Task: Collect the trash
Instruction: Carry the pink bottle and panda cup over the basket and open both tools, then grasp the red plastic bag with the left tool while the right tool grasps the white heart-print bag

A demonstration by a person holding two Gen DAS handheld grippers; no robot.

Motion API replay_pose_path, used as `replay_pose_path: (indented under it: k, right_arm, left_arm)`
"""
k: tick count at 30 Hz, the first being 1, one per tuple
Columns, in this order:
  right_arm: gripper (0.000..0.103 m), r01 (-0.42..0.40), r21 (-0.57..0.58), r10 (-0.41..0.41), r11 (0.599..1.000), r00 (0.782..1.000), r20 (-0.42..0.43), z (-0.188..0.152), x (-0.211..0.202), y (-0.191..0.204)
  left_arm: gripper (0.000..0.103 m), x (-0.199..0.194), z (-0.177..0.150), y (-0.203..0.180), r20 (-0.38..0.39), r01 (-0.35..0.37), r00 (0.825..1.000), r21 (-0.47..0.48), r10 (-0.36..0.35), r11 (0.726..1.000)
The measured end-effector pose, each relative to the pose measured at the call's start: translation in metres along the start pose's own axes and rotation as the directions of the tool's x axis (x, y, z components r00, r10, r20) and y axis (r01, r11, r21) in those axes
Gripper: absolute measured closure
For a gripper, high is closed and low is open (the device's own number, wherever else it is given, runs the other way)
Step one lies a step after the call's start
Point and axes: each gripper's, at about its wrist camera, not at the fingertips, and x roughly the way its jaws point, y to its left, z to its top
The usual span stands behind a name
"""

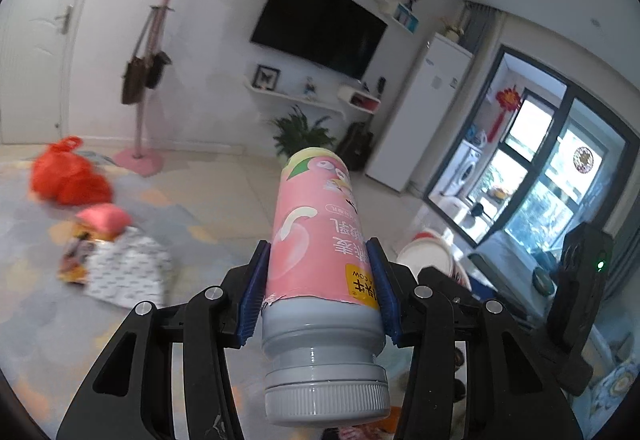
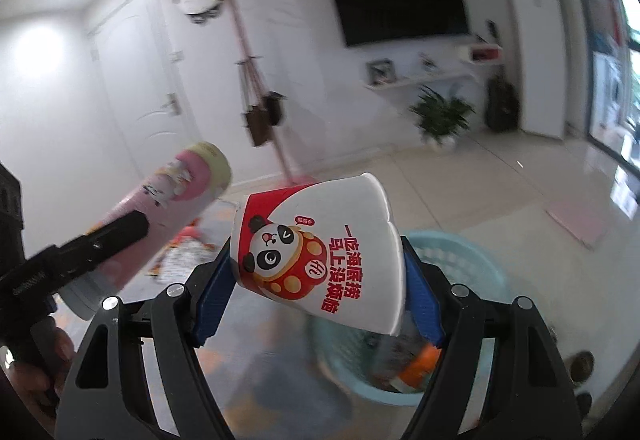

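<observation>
1. Left gripper (image 1: 320, 292): blue pads (image 1: 253, 304) clamped on pink bottle (image 1: 316, 240), gripping low on the pink label just above the grey neck. Grey cap toward the camera at bottom centre of the left wrist view, pale bottom end pointing away toward frame centre.
2. Same pink bottle also seen in the right wrist view, left side of frame, angled up toward the right, with a black finger of the left gripper across it. Part of a hand (image 2: 36, 364) visible at lower left edge.
3. Right gripper (image 2: 316, 288): jaws spread wide but pinching a white paper cup (image 2: 320, 248) (panda print, red lettering). Cup sits crosswise between the blue pads, tilted, centre of frame, side wall dented near the upper right.
4. Blue basket (image 2: 472, 272): lower right of centre in the right wrist view, below and behind the cup. Something orange inside, blurred, cannot identify.
5. Floor, left side of the left wrist view: red plastic bag (image 1: 68, 176), pink pouch-like item (image 1: 105, 218), patterned white bag (image 1: 128, 272) and a colourful wrapper (image 1: 74, 260) lying close together. All motion-blurred.
6. Background: wall TV (image 1: 320, 28) upper centre, potted plant (image 1: 300, 132) below it, pink coat stand (image 1: 140, 112) to the left.
</observation>
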Motion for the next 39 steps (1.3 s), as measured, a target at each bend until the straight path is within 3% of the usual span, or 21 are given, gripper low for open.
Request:
replay_pose_path:
  k: [7,18,27,39]
  right_arm:
    - [0.031,0.109,0.119,-0.094,0.987,0.987,-0.127,-0.02,0.032,-0.057]
    - [0.03,0.206,0.166,-0.158,0.964,0.952,-0.261,-0.043,0.073,-0.084]
    - [0.03,0.21,0.23,-0.137,0.95,0.944,-0.299,-0.05,0.078,-0.095]
    - [0.03,0.174,0.207,-0.119,0.963,0.96,-0.253,-0.038,0.057,-0.074]
  left_arm:
    - [0.056,0.067,-0.014,-0.002,-0.123,0.03,0.992,-0.027,-0.033,0.999]
    - [0.057,0.123,-0.044,-0.003,-0.289,0.044,0.956,0.017,-0.037,0.999]
    - [0.051,0.108,-0.042,-0.003,-0.271,0.057,0.962,0.047,-0.042,0.997]
    - [0.051,0.073,-0.032,-0.009,-0.202,0.055,0.979,0.071,-0.039,0.996]
